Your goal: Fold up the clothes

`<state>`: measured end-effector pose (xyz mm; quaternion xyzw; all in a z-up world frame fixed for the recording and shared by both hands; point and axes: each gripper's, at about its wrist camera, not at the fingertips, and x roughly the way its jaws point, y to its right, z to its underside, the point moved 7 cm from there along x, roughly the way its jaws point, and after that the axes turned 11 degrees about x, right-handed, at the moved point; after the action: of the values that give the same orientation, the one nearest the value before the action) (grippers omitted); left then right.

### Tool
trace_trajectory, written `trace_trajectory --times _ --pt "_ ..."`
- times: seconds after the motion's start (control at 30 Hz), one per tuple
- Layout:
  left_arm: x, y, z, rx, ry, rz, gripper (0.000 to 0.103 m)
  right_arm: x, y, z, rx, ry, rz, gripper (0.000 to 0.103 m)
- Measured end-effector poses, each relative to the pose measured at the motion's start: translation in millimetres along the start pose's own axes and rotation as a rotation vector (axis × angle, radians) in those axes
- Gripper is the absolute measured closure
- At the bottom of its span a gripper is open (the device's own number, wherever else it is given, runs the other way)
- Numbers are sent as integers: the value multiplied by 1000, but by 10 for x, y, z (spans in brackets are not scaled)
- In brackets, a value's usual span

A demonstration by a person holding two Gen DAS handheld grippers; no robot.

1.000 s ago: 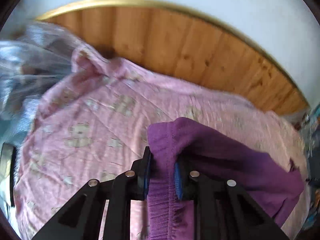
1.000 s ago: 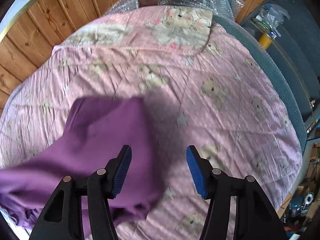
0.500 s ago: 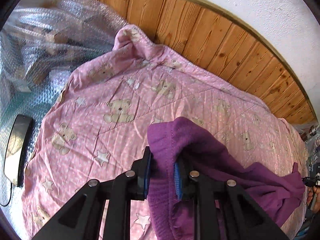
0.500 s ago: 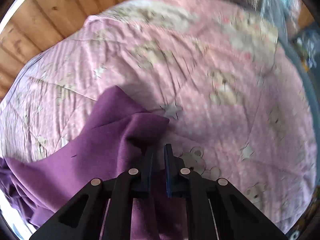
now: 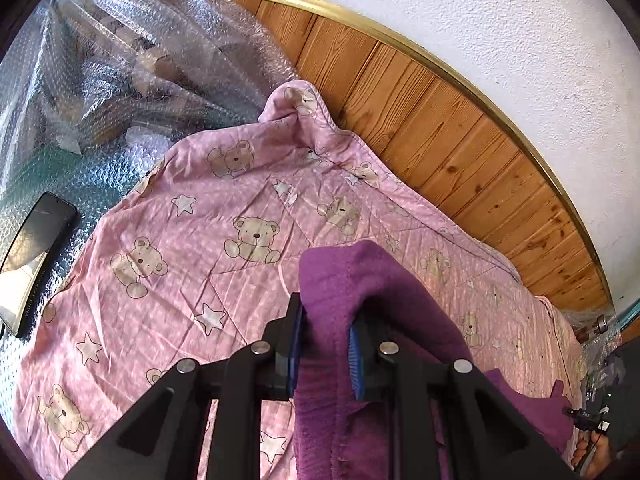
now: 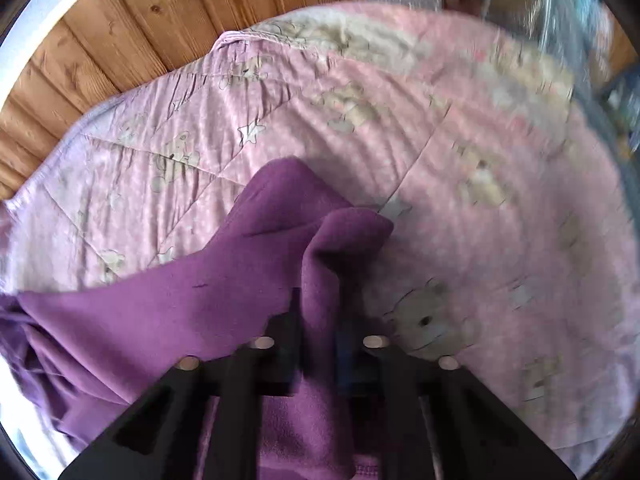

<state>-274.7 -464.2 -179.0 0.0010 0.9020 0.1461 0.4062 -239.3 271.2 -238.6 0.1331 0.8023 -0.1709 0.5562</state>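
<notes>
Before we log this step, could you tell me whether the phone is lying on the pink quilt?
No, the phone lies on bubble wrap beside the quilt.

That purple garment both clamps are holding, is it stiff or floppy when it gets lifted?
Probably floppy: the purple garment droops and creases between the left gripper and right gripper instead of holding a shape. It looks like soft fleece, so likely light and not slippery. Released, it would probably slump onto the pink quilt.
</notes>
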Motion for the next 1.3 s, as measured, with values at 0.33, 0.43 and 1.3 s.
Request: trace_trajectory --times 0.33,0.43,1.3 --pt "249 -43 -582 -22 -16 -51 82 -986 -809 -1085 -78 320 -100 51" --pt "796 -157 -489 -11 -163 -85 78 -301 -646 -1024 -89 142 35 54" --pt "-10 -130 1443 -197 -244 43 49 -1040 1544 10 261 103 269 79"
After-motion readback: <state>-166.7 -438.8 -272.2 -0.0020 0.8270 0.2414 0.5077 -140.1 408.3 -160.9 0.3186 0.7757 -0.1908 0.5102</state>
